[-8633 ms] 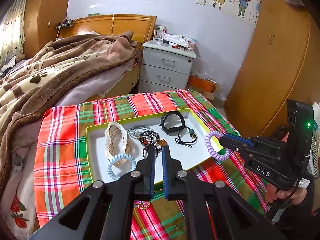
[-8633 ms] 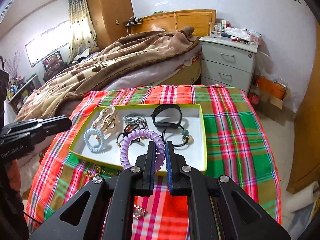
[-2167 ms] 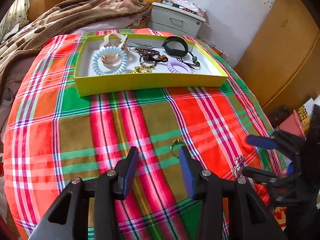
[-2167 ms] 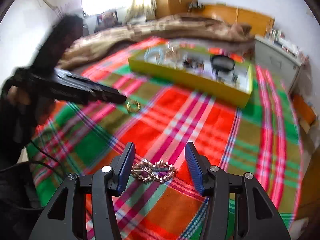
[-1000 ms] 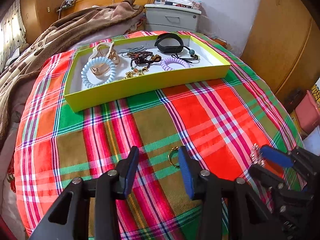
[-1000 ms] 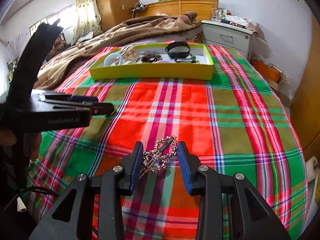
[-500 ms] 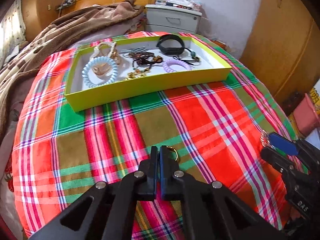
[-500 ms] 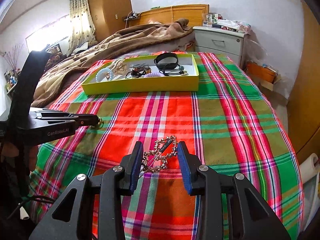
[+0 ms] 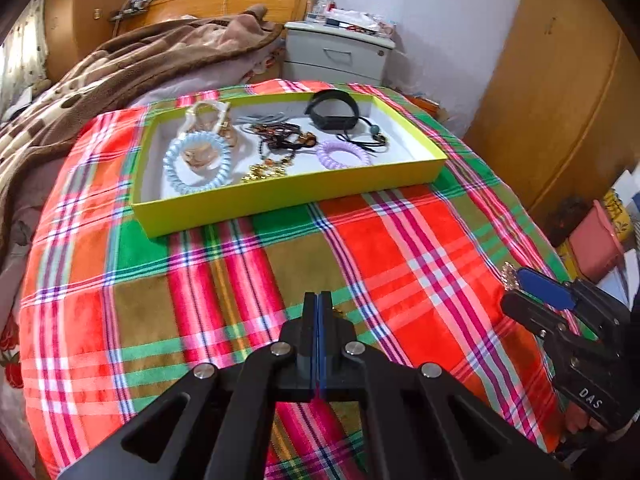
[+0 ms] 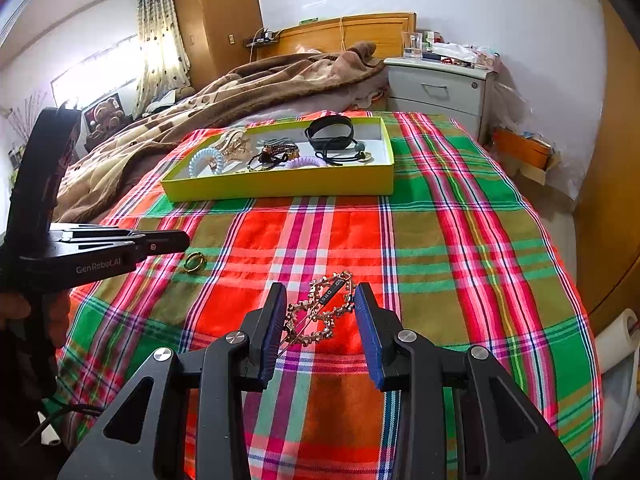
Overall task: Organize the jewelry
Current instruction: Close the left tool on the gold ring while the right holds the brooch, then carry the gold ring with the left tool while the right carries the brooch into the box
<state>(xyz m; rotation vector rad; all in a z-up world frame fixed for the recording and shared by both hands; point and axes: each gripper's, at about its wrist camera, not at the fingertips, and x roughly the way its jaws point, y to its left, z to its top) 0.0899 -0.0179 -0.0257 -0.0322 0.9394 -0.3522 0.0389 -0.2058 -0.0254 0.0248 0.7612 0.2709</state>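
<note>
Pinching a jewelled clip (image 10: 320, 316) across its width, the right gripper (image 10: 319, 294) has its pads partly drawn in, one against each side of the piece. The clip sits at 12 o'clock from the wrist and looks raised off the plaid cloth (image 9: 400, 248).

Left gripper (image 9: 318, 300): fingers pressed flat together, no gap visible. A gold ring (image 10: 195, 261) is just beside its tips, at about 4 o'clock from them in the right wrist view. In the left wrist view only a sliver of it peeks out to the right of the tips. Whether the tips grip the ring or merely stand over it cannot be told.

A yellow tray (image 9: 280, 196) lies on the cloth at 12 o'clock from both grippers, well apart from ring and clip. Contents noted:
- blue coil (image 9: 171, 170) at the tray's 9 o'clock end
- purple coil (image 9: 340, 163) toward 4 o'clock
- black band (image 9: 334, 123) at 1 o'clock
- tangle of dark beads and gold pieces between them, not separable

Beyond the tray are a brown blanket (image 9: 140, 68) at 11 o'clock and a nightstand (image 9: 336, 56) at 12 o'clock.
</note>
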